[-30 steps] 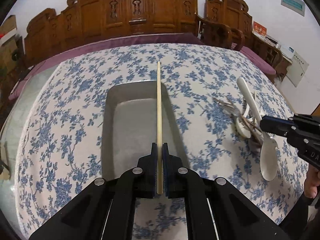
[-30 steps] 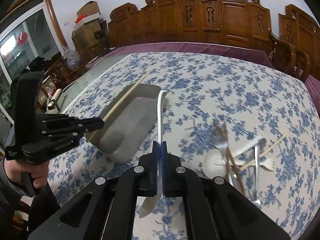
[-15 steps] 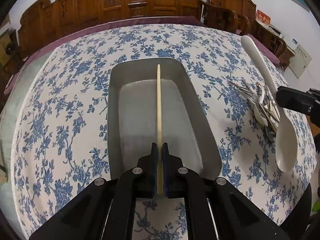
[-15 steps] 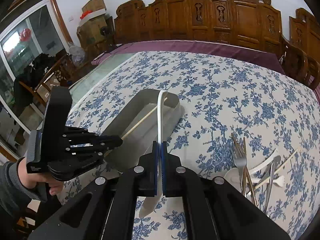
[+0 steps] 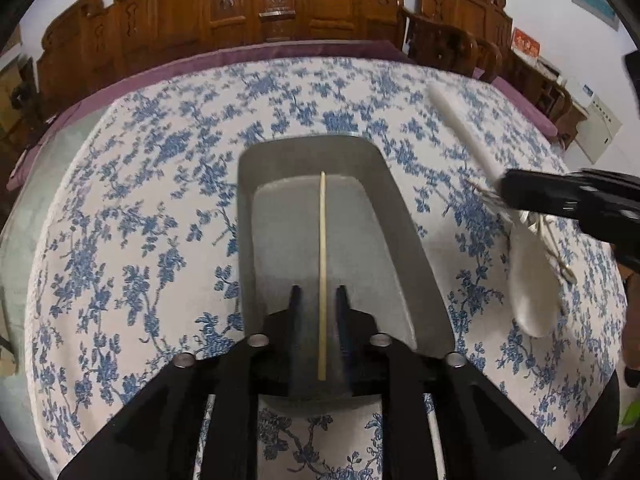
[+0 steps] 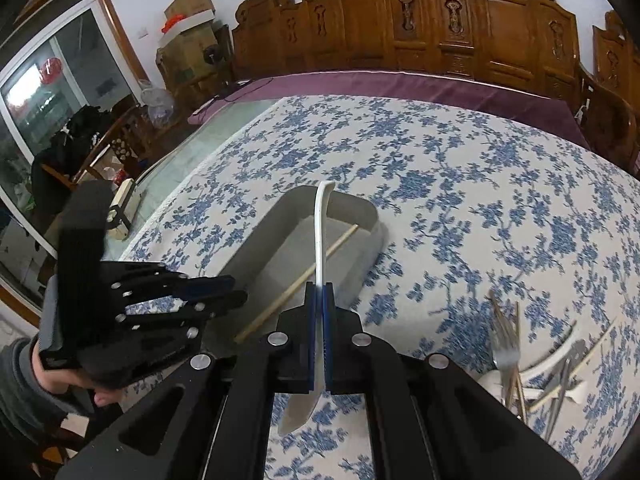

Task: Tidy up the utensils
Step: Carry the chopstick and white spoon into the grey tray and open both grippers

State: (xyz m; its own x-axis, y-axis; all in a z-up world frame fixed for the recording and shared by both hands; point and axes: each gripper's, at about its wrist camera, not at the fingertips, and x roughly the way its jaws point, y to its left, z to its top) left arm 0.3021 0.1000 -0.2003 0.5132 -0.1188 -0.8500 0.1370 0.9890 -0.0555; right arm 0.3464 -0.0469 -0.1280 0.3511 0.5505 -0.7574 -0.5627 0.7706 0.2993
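A grey metal tray point(image 5: 384, 184) lies on the blue-flowered tablecloth. A wooden chopstick point(image 5: 322, 264) lies lengthwise in it, also seen in the right wrist view point(image 6: 296, 286). My left gripper point(image 5: 319, 294) is open just above the tray's near end, a finger on each side of the chopstick without touching it; it also shows in the right wrist view point(image 6: 224, 292). My right gripper point(image 6: 319, 292) is shut on a white plastic spoon point(image 6: 320, 236), held above the tray's right side; the spoon also shows in the left wrist view point(image 5: 532, 280), bowl end down.
A heap of forks, spoons and chopsticks point(image 6: 532, 364) lies on the cloth right of the tray. Carved wooden chairs point(image 6: 440, 28) line the far side of the table. Bare glass tabletop point(image 6: 188, 152) shows left of the cloth.
My left gripper lowered the chopstick into the tray and opened, letting it go. My right gripper carried the white spoon left, over the tray.
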